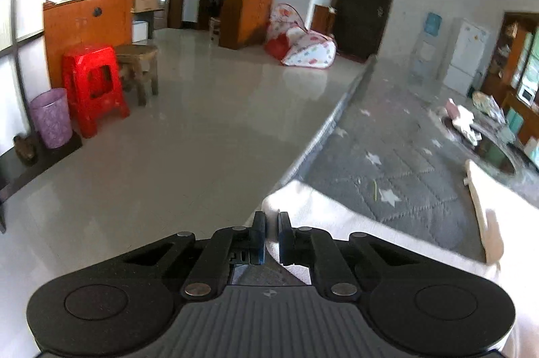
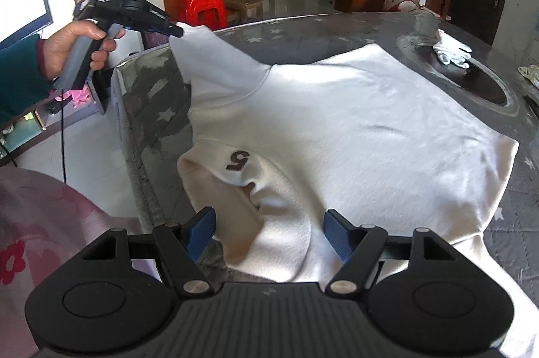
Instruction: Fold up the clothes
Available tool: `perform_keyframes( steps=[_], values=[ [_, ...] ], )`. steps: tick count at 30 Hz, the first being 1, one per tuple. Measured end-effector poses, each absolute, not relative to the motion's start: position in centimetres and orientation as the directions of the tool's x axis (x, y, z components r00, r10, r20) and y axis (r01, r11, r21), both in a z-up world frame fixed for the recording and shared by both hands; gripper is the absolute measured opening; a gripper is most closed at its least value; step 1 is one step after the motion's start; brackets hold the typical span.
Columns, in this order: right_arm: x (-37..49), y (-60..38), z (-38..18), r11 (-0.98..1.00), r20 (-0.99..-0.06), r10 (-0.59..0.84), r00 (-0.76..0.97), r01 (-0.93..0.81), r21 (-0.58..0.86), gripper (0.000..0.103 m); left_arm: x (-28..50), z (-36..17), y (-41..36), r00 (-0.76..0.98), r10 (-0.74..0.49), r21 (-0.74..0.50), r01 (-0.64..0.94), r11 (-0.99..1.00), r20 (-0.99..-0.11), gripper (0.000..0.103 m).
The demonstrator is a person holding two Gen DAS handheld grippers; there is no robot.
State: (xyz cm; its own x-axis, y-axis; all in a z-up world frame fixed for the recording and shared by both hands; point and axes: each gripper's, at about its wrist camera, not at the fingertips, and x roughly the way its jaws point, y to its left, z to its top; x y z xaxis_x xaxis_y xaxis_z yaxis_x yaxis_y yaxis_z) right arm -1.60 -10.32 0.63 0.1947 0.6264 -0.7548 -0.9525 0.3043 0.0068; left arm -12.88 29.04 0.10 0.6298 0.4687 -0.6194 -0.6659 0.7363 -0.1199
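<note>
A sleeve of the white sweatshirt is pinched by the left gripper (lifted off the tabletop); right gripper jaws are held wide.

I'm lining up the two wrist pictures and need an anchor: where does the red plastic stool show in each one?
Left wrist view: the red plastic stool stands at left of centre on the tiled floor, beside a wooden stool and near a purple bin.
Right wrist view: the red plastic stool sits near the top, left of centre, beyond the table's far edge.
Shared landmark: the white sweatshirt on the table.
</note>
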Motion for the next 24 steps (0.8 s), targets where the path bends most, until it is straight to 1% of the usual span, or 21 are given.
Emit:
perform_keyframes(
  steps=[1,3,5,9,10,12,13,16,20,24],
  values=[
    [-1.7,-10.3,0.6,0.299,-0.757,0.625,0.19,-0.954,0.007,0.073,-12.7,-0.2,29.1,0.614,0.483,-0.095,-0.673,0.733,-0.624,0.01],
    [-1.9,-10.4,0.6,0.295,-0.759,0.622,0.19,-0.956,0.003,0.073,-12.6,-0.4,29.2,0.609,0.486,-0.085,-0.674,0.734,-0.627,0.014],
    [-2.0,-10.5,0.8,0.29,-0.761,0.623,0.183,-0.957,0.008,0.073,-12.8,-0.1,29.2,0.601,0.496,-0.079,-0.682,0.727,-0.627,0.026],
    [-2.1,-10.9,2.0,0.292,-0.737,0.649,0.188,-0.956,0.013,0.073,-13.4,1.1,29.3,0.607,0.514,-0.083,-0.691,0.718,-0.606,0.027],
    [-2.0,-11.0,2.4,0.296,-0.728,0.658,0.194,-0.955,0.012,0.073,-13.3,1.5,29.1,0.624,0.506,-0.094,-0.679,0.728,-0.596,0.024],
    [-1.8,-11.1,2.8,0.31,-0.716,0.666,0.21,-0.951,0.009,0.073,-13.3,2.5,28.7,0.657,0.49,-0.115,-0.656,0.746,-0.573,0.023],
    [-1.6,-11.1,2.9,0.319,-0.713,0.667,0.218,-0.948,0.009,0.073,-13.1,2.9,28.2,0.684,0.463,-0.132,-0.628,0.767,-0.565,0.023],
    [-1.0,-10.9,2.4,0.345,-0.719,0.654,0.234,-0.938,0.009,0.073,-11.2,3.7,26.1,0.772,0.318,-0.195,-0.489,0.85,-0.55,0.023],
    [-1.0,-11.0,1.6,0.358,-0.732,0.637,0.242,-0.934,0.004,0.073,-7.1,3.5,22.9,0.812,0.138,-0.24,-0.323,0.916,-0.568,0.022],
    [-1.1,-11.2,1.4,0.364,-0.73,0.638,0.245,-0.931,0.005,0.074,-3.4,2.8,20.0,0.814,0.048,-0.222,-0.214,0.951,-0.579,0.022]
  ],
)
